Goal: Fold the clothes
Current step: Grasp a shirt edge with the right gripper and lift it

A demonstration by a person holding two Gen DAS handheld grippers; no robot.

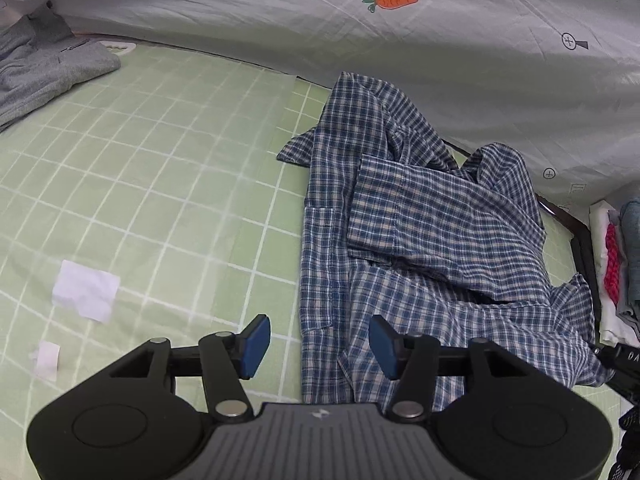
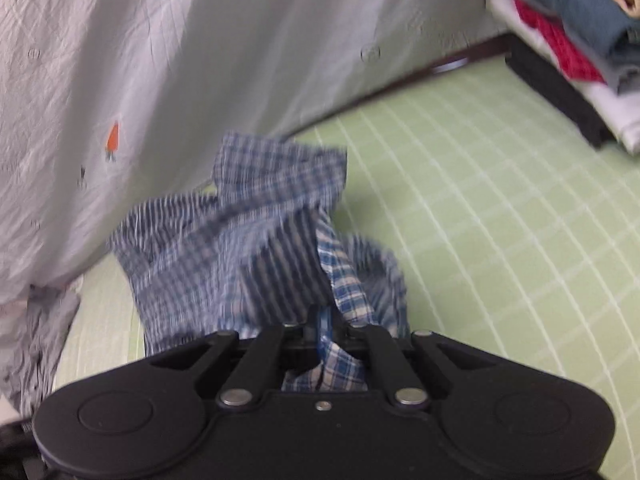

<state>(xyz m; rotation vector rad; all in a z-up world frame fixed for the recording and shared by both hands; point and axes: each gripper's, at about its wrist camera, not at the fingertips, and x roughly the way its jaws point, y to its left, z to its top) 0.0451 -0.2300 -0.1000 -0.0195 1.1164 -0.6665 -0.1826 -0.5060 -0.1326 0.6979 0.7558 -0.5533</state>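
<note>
A blue and white plaid shirt (image 1: 420,216) lies rumpled on the green checked sheet (image 1: 160,184), one sleeve folded across its body. My left gripper (image 1: 318,346) is open and empty, just above the shirt's near left edge, its blue pads (image 1: 256,344) apart. My right gripper (image 2: 323,330) is shut on a bunched part of the plaid shirt (image 2: 248,240) and holds it lifted off the sheet. This view is blurred. The right gripper's edge shows at the far right of the left wrist view (image 1: 618,360).
A grey garment (image 1: 44,68) lies at the far left. A stack of folded clothes (image 2: 568,36) stands at the right, also in the left wrist view (image 1: 616,264). White paper scraps (image 1: 86,290) lie on the sheet. A white printed sheet (image 1: 360,28) hangs behind.
</note>
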